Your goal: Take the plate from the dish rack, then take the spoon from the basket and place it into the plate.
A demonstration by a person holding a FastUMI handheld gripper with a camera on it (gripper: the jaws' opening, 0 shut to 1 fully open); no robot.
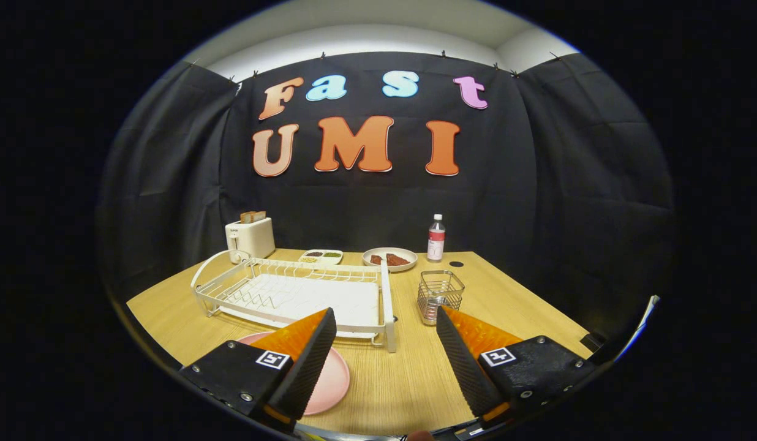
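Fingers of the gripper (386, 343) stand wide apart, with nothing held between them. Under the left finger lies the pink plate (332, 380), flat on the wooden table (391, 380). It is round and smooth, and the finger hides part of it. It looks ready there for the spoon to go in.

Just ahead of the fingers stands the dish rack (293, 294), made of thin white wires with a flat white tray under it. Its slots have no plate in them, so I think that first job is done.

Just ahead of the right finger is the basket (440, 296), a small shiny wire box, open at the top so things can be lifted out. I cannot tell if the spoon is inside; the wires make it too hard to see.

Far beyond are a toaster (250, 237) and a bottle (436, 239), near the wall.
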